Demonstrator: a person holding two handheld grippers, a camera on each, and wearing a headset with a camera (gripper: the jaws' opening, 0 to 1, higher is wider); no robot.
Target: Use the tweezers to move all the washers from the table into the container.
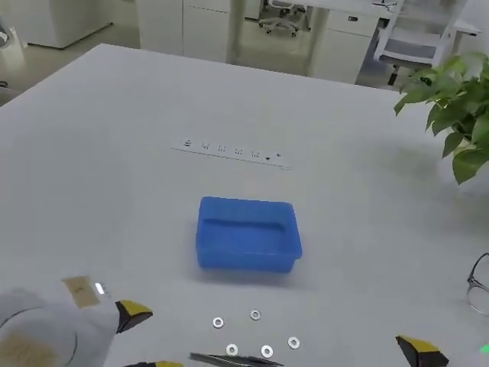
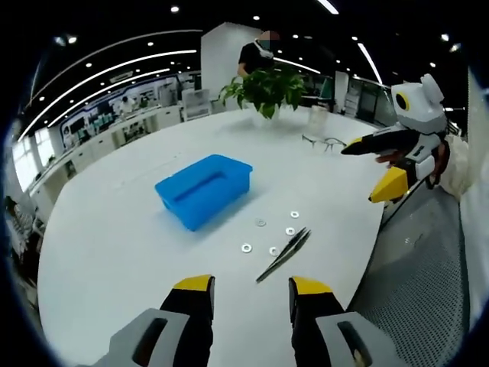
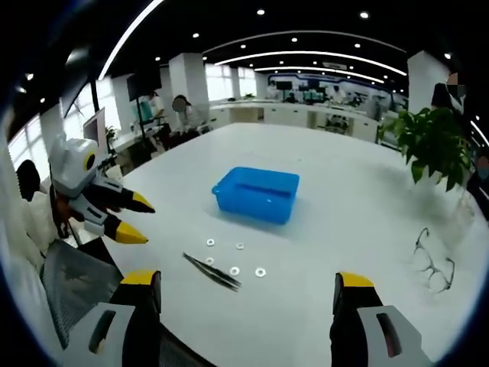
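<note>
At the near edge of a white bench, the left tool hangs with its yellow-tipped jaws parted and nothing between them. The right tool, off to the other side, has its jaws spread wide and is likewise empty-handed. Between the two, a pair of slim metal tweezers lies flat on the bench, touched by neither tool. Five small washers are scattered just beyond and beside the tweezers, each apart from the others, all resting on the bench surface. Farther in, near the middle of the bench, sits the blue rectangular container with its opening upward; every washer in view lies short of it. Beyond the container, a thin strip with small markings lies across the bench. A pair of glasses rests toward the right edge, and a leafy green plant stands at the far right.
</note>
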